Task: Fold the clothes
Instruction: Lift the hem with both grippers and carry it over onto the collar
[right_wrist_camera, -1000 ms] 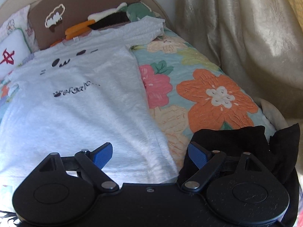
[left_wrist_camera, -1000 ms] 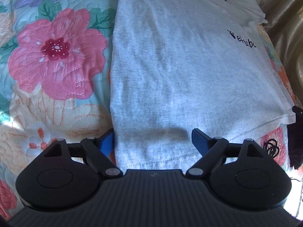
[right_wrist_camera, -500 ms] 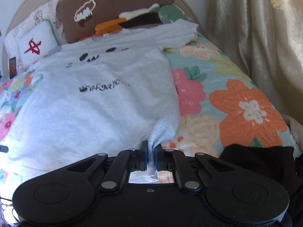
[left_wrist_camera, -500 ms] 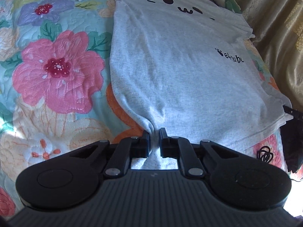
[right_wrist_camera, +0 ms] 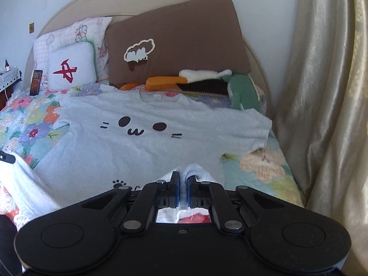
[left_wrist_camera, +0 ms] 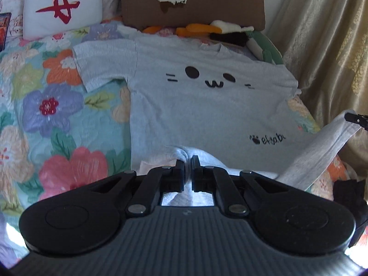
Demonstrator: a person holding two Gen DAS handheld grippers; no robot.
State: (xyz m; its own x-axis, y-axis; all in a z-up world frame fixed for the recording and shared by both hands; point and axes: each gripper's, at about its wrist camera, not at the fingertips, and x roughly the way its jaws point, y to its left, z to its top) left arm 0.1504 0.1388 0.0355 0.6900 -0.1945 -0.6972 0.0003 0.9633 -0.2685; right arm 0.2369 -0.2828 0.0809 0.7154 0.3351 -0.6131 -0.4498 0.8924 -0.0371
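On the flowered quilt (left_wrist_camera: pixel 57 138) the grey T-shirt (left_wrist_camera: pixel 195 105) lay face up, its collar toward the pillows and its long axis running straight away from you. You had the left gripper (left_wrist_camera: pixel 188 161) pinched tight on one bottom hem corner and the right gripper (right_wrist_camera: pixel 182 177) clamped likewise on the other, a tuft of grey cloth bunched between each pair of pads; neither had any gap to spare. Both corners hung lifted off the bed, and from the left wrist view the hem stretched as a taut band out to the right-hand tongs at the frame's edge.

What mattered for the fold was that the whole body of the shirt lay ahead of both tongs, toward the brown pillow (right_wrist_camera: pixel 179 36), so the hem would probably have to travel forward over the printed face to meet the shoulders. Neither hand looked nearer; they sat about level across the hem.

Room was fair ahead. The plush toys (right_wrist_camera: pixel 207 85) crowded the collar, the curtain (right_wrist_camera: pixel 322 115) hung close on the right, and a dark garment (left_wrist_camera: pixel 349 193) lay by the near right edge.
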